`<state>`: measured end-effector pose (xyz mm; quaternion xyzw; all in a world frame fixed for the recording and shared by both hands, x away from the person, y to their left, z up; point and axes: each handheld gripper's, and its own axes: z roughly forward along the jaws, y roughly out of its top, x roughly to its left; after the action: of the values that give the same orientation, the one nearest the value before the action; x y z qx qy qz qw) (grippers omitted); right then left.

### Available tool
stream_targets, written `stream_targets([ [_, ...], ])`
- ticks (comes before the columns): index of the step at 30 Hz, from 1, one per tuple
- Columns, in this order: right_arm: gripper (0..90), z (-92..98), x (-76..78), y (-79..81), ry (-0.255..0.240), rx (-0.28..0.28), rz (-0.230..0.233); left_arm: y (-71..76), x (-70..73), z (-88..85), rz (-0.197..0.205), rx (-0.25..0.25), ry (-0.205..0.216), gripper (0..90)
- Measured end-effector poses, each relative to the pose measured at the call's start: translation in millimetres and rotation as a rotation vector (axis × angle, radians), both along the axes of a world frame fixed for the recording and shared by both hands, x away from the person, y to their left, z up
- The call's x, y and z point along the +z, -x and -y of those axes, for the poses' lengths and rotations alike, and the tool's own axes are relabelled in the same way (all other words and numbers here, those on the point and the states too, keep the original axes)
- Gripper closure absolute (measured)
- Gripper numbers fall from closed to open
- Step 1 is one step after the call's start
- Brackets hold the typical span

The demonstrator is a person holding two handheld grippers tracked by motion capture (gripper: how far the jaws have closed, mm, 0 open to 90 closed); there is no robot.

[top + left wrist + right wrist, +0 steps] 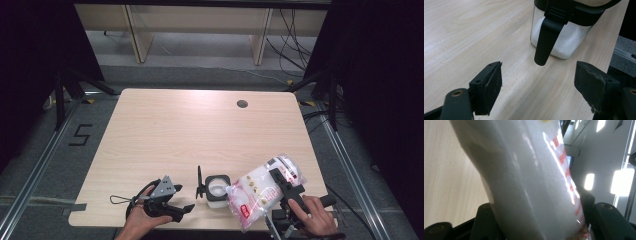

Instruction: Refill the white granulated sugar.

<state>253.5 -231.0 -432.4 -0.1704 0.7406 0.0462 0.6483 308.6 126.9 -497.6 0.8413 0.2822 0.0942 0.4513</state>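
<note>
A clear square jar [218,192] with a black rim stands near the table's front edge, with white granules in it. Its black lid [200,182] stands up at its left side. A plastic bag [260,194] of white powder with red print lies tilted, its corner over the jar's mouth. My right gripper [280,184] is shut on the bag [524,182], which bulges between the jaws [536,220]. My left gripper [183,198] rests on the table left of the jar, open with nothing between its pads [537,92]. The jar [566,42] and its hanging black latch [546,42] lie just ahead.
The wooden table [175,130] has a round cable hole [242,104] at the back right. The jar and bag sit close to the front edge. Dark tripod legs [65,90] stand on the floor at both sides, and a "5" [80,135] is marked at the left.
</note>
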Motion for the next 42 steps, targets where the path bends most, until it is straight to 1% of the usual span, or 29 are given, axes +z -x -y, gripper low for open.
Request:
stream_targets([
  [1, 46.9, -0.2, 0.5, 0.4, 0.006, -0.007, -0.006, -0.2, -0.2, 0.0, 0.000, -0.003, 0.003, 21.9],
  [3, 46.9, 0.2, 0.4, -0.5, 0.006, 0.005, 0.000, -1.2, 0.0, -1.0, 0.003, -0.008, -0.017, 21.9],
  [4, 46.9, 0.2, 0.2, -0.4, 0.005, 0.003, 0.000, -0.1, -0.8, 0.8, -0.005, 0.002, 0.012, 21.9],
  [5, 46.9, 0.4, 0.1, -0.4, 0.003, 0.003, -0.002, 0.0, -0.9, 0.9, -0.005, 0.002, 0.013, 21.9],
  [6, 46.9, 0.4, 0.2, 0.8, 0.006, -0.027, -0.033, -0.5, -0.5, 0.2, -0.002, -0.002, 0.001, 21.9],
  [7, 46.9, 1.4, -2.0, -1.2, -0.016, 0.011, 0.000, 0.0, -0.9, 1.0, -0.006, 0.001, 0.013, 21.9],
  [8, 47.0, 0.9, 0.0, -0.7, 0.000, 0.006, -0.007, 0.0, -0.9, 1.0, -0.005, 0.000, 0.012, 22.0],
  [9, 47.0, 1.0, -0.2, -0.8, -0.002, 0.006, -0.007, 0.0, -0.9, 1.0, -0.005, 0.000, 0.011, 21.9],
  [10, 46.9, 1.1, -0.4, -1.1, -0.004, 0.006, -0.008, -0.6, -0.3, -0.4, 0.001, -0.007, -0.009, 21.9],
  [12, 47.0, 1.1, -0.7, -0.9, -0.003, 0.004, -0.010, -0.2, 0.1, -0.4, 0.001, -0.004, -0.010, 21.9],
  [13, 47.0, 2.8, -4.9, 0.6, -0.058, -0.025, -0.030, -0.5, -0.3, -0.2, 0.000, -0.006, -0.005, 21.9],
  [14, 47.0, 2.4, -3.8, 0.2, -0.045, -0.019, -0.031, -0.2, -0.8, 0.7, -0.003, -0.002, 0.005, 21.9],
  [15, 47.0, 1.2, -0.5, -0.8, -0.007, 0.007, -0.009, -0.1, -1.1, 1.2, -0.004, -0.001, 0.009, 21.9],
  [16, 47.0, 1.3, -0.4, -0.8, -0.008, 0.007, -0.008, 0.1, -1.2, 1.4, -0.004, 0.000, 0.012, 22.0],
  [17, 47.0, 1.0, 0.6, 0.2, 0.001, -0.009, -0.016, -0.4, -0.7, 0.5, 0.000, -0.007, -0.001, 21.9],
  [18, 47.0, 1.1, 0.5, 0.2, -0.002, -0.008, -0.016, -0.3, -0.6, 0.5, -0.001, -0.004, 0.002, 22.0],
  [19, 47.0, 1.7, -1.5, 0.1, -0.024, -0.016, -0.028, -0.3, -0.6, 0.5, -0.003, -0.002, 0.002, 22.0],
  [21, 47.0, 1.9, -1.8, 0.0, -0.024, -0.015, -0.029, -1.2, 0.1, -1.3, 0.004, -0.011, -0.022, 22.0],
  [22, 47.0, 2.3, -2.7, -1.0, -0.033, 0.002, -0.017, -0.9, -0.1, -0.8, 0.002, -0.007, -0.013, 22.0],
  [23, 47.0, 1.9, -1.1, -1.2, -0.017, 0.010, -0.009, -0.3, 0.2, -0.4, 0.001, -0.005, -0.010, 22.0],
  [28, 47.1, 1.7, -0.7, -0.2, -0.010, -0.006, -0.014, -0.2, 0.2, -0.3, 0.001, -0.004, -0.009, 22.5],
  [29, 47.1, 2.1, -2.0, -1.6, -0.022, 0.015, -0.008, -0.1, -0.1, -0.1, -0.004, -0.001, -0.002, 22.5],
  [30, 47.1, 1.9, -1.6, -1.4, -0.016, 0.013, -0.009, 1.0, -0.8, 0.9, -0.025, 0.011, 0.016, 22.5],
  [32, 47.1, 1.7, -1.4, -1.2, -0.015, 0.012, -0.007, 1.4, -0.8, 1.2, -0.022, 0.013, 0.017, 22.5],
  [33, 47.1, 1.3, -0.4, -0.2, -0.004, -0.004, -0.015, -0.4, -0.1, -0.3, 0.001, -0.006, -0.007, 22.5],
  [35, 47.1, 1.0, 0.1, -0.3, -0.005, 0.008, -0.002, -0.6, -0.2, -0.3, 0.001, -0.007, -0.005, 22.5],
  [39, 47.1, 0.5, 2.4, 1.4, 0.002, -0.011, -0.001, -0.3, 0.1, -0.3, 0.001, -0.006, -0.009, 22.5],
  [40, 47.1, 0.9, 1.1, 2.0, -0.009, -0.026, -0.012, -0.5, -0.2, -0.1, 0.002, -0.007, -0.004, 22.5],
  [42, 47.1, 0.5, 2.4, 1.4, 0.005, -0.011, 0.002, -0.1, -0.4, 0.4, -0.001, -0.005, 0.004, 22.5],
])
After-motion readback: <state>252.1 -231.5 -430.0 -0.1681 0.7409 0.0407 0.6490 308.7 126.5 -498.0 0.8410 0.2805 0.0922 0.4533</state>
